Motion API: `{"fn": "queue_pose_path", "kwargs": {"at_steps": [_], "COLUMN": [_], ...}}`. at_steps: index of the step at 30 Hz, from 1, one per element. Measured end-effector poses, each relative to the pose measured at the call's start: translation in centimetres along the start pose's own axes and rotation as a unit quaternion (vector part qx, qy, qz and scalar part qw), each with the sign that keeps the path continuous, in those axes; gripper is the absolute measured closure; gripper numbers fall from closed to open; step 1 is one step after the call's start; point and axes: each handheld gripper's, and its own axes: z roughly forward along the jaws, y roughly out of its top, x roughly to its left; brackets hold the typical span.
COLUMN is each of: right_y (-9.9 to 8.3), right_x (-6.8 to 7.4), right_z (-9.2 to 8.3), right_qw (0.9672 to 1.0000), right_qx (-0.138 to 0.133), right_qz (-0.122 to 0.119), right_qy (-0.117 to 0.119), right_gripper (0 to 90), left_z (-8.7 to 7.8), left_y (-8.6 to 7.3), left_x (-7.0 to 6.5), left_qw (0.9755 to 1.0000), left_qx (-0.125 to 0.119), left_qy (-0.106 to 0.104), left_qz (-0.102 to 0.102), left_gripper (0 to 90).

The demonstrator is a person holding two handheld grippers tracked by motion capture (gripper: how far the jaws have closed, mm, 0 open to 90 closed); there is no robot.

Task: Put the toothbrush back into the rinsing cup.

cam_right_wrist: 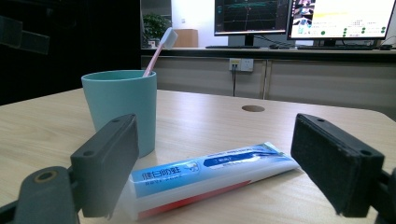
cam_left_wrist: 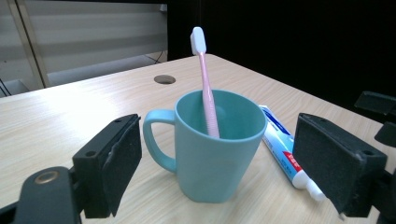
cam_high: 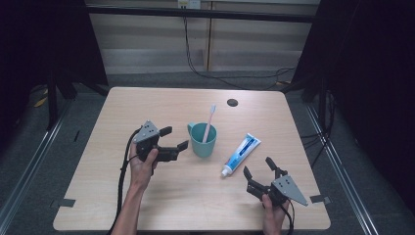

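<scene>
Two grippers sit over the wooden table (cam_high: 147, 210) in the high view. My left gripper (cam_high: 177, 138) is held at about nine o'clock of the teal mug (cam_high: 202, 140), its jaws spread wide and pointing at the mug from just beside it, with nothing between them. A pink toothbrush (cam_high: 210, 122) stands in the mug, head up, leaning toward one o'clock. The toothpaste tube (cam_high: 242, 153) lies flat at four o'clock of the mug, near it but apart, its white cap toward seven o'clock. My right gripper (cam_high: 258, 166) rests at five o'clock of the tube, just beside the cap end, jaws wide and gripping nothing. A dark cable hole (cam_high: 232, 102) marks the tabletop at twelve o'clock.

Next, the left gripper view: both black pads stand far apart, and the mug (cam_left_wrist: 210, 154) sits beyond them in the gap, untouched, its handle at nine o'clock. The toothbrush (cam_left_wrist: 205, 84) rises from it, bristle head at twelve. The tube (cam_left_wrist: 285, 154) lies behind the mug at three o'clock.

Last, the right gripper view: the jaws are spread wide, with the toothpaste tube (cam_right_wrist: 210, 175) lying crosswise ahead of them, not pinched. The mug (cam_right_wrist: 122, 105) stands at ten o'clock with the toothbrush (cam_right_wrist: 161, 49) in it.
</scene>
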Motion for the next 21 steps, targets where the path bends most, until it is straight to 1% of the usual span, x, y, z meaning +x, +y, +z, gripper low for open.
{"fn": "queue_pose_path", "kwargs": {"at_steps": [1, 5, 6, 7, 8, 10, 12, 14, 16, 18, 21], "right_y": [0.0, 0.0, 0.0, 0.0, 0.0, 0.0, 0.0, 0.0, 0.0, 0.0, 0.0], "right_x": [0.0, 0.0, 0.0, 0.0, 0.0, 0.0, 0.0, 0.0, 0.0, 0.0, 0.0], "right_z": [0.0, 0.0, 0.0, 0.0, 0.0, 0.0, 0.0, 0.0, 0.0, 0.0, 0.1], "right_qw": [1.0000, 1.0000, 1.0000, 1.0000, 1.0000, 1.0000, 1.0000, 1.0000, 1.0000, 1.0000, 1.0000], "right_qx": [0.000, 0.000, 0.000, 0.000, 0.000, 0.000, 0.000, 0.000, 0.001, 0.001, 0.004], "right_qz": [0.000, 0.000, 0.000, 0.000, 0.000, 0.000, 0.000, 0.001, 0.002, 0.001, 0.002], "right_qy": [0.000, 0.000, 0.000, 0.000, 0.000, 0.000, 0.000, -0.001, -0.001, -0.002, -0.004], "right_gripper": [14.7, 14.7, 14.7, 14.7, 14.7, 14.7, 14.7, 14.6, 14.6, 14.6, 14.6], "left_z": [-0.2, -0.9, -1.1, -1.3, -1.4, -1.7, -1.9, -2.2, -2.6, -2.9, -3.4], "left_y": [-0.1, -0.7, -0.9, -1.1, -1.2, -1.5, -1.8, -2.1, -2.5, -2.7, -3.4], "left_x": [-0.1, -0.1, -0.2, -0.2, -0.3, -0.5, -0.6, -0.6, -0.6, -0.5, -0.6], "left_qw": [1.0000, 0.9999, 0.9999, 1.0000, 1.0000, 0.9999, 0.9999, 0.9997, 0.9997, 0.9992, 0.9991], "left_qx": [0.001, 0.002, -0.003, -0.004, -0.003, -0.001, -0.004, 0.000, -0.003, -0.002, -0.004], "left_qy": [0.006, 0.014, 0.013, 0.008, 0.005, 0.013, 0.015, 0.021, 0.024, 0.039, 0.043], "left_qz": [0.001, 0.005, 0.004, 0.002, 0.004, 0.005, 0.006, 0.009, 0.007, 0.011, 0.007], "left_gripper": [15.6, 15.6, 15.6, 15.6, 15.6, 15.6, 15.6, 15.6, 15.6, 15.6, 15.6]}}
